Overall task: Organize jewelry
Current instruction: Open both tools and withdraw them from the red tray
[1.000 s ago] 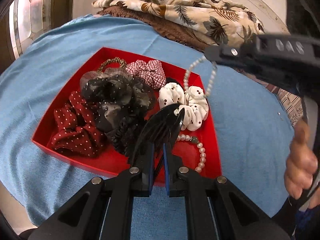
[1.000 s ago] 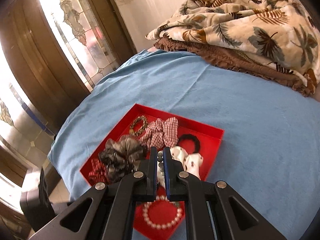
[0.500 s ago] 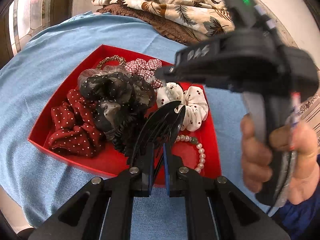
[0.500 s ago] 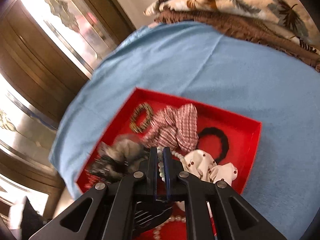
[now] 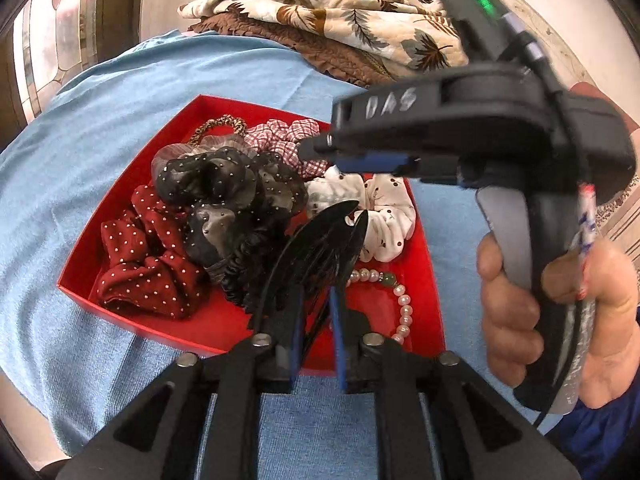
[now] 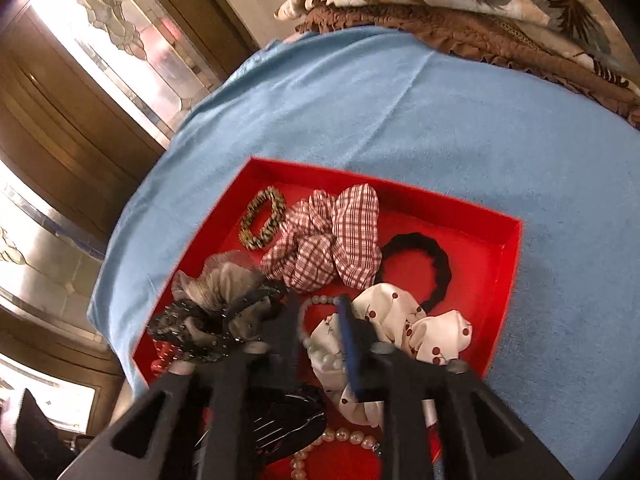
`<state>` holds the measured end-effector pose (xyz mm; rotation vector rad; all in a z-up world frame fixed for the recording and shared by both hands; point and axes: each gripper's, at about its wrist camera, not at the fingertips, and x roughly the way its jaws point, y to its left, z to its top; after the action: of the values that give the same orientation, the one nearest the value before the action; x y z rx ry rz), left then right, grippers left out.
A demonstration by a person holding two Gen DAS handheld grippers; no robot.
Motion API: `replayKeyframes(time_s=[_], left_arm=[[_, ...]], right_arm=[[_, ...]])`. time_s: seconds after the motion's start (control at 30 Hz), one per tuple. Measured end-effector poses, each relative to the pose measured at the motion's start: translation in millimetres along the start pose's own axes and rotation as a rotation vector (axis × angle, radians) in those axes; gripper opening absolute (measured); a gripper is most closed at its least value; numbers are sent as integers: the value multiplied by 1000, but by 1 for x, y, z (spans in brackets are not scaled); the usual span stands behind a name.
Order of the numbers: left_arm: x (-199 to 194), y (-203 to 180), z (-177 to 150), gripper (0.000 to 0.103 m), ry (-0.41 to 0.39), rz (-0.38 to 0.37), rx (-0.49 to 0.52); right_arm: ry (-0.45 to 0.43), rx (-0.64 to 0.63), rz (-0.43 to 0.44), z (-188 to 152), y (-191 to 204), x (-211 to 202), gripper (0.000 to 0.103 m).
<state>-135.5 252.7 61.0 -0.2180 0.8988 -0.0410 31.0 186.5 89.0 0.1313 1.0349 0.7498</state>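
A red tray point(image 5: 160, 152) on blue cloth holds several scrunchies, hair ties and a pearl bracelet with a green bead point(image 5: 400, 300). My left gripper point(image 5: 316, 320) hovers over the tray's near edge. Its jaws are opening, and a black claw clip point(image 5: 320, 248) still stands upright between the pads. My right gripper point(image 5: 320, 147) reaches in from the right over the checked scrunchie point(image 6: 332, 236). Its jaws point(image 6: 316, 320) are opening with the pads apart. A second pearl strand point(image 6: 316, 301) lies loose between them, on the white cherry-print scrunchie point(image 6: 424, 332).
A folded leaf-print quilt point(image 5: 352, 28) on a brown cover lies at the back of the blue cloth point(image 6: 400, 112). A stained-glass door point(image 6: 120, 44) stands at the left. A hand point(image 5: 516, 312) holds the right gripper's handle beside the tray.
The right gripper came down over the tray with the pearl strand and opened, leaving the pearls on the white scrunchie. The left jaws widened slightly around the claw clip.
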Motion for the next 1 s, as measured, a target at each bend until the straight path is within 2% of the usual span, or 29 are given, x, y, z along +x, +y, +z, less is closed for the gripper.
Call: replayKeyframes(time_s=[0.07,0.13,0.27,0.4,0.5,0.57,0.67,0.73,0.83,1.0], left_arm=[[-3,-3,0,43,-12,-3,10],[-7,-7,-2,56,-30,7,25],[-14,-16,-6,69,-52,2,71],[-24,-30,-13,73,-96,-1,126],[-38,-41,-17,81,-190,94,176],[-52,-46,-21,94,-306,200,186],[-72,-46,-23,100,-425,302,165],[-81,-45,-23,101,-453,354,141],[-90,-42,-25,103,-441,414,110],[-116,-34,-34,103,-447,468,71]], right_arm=[[-30,-3,13,1,1,-13,43],[-55,-4,20,2,1,-26,43],[-123,7,29,-3,-2,-57,50],[-182,23,2,-19,-10,-87,54],[-223,48,-54,-39,-23,-105,58],[-240,79,-107,-56,-33,-116,61],[-244,102,-163,-77,-40,-125,61],[-241,95,-217,-94,-37,-129,63],[-234,64,-270,-116,-28,-131,71],[-225,3,-314,-146,-8,-128,73]])
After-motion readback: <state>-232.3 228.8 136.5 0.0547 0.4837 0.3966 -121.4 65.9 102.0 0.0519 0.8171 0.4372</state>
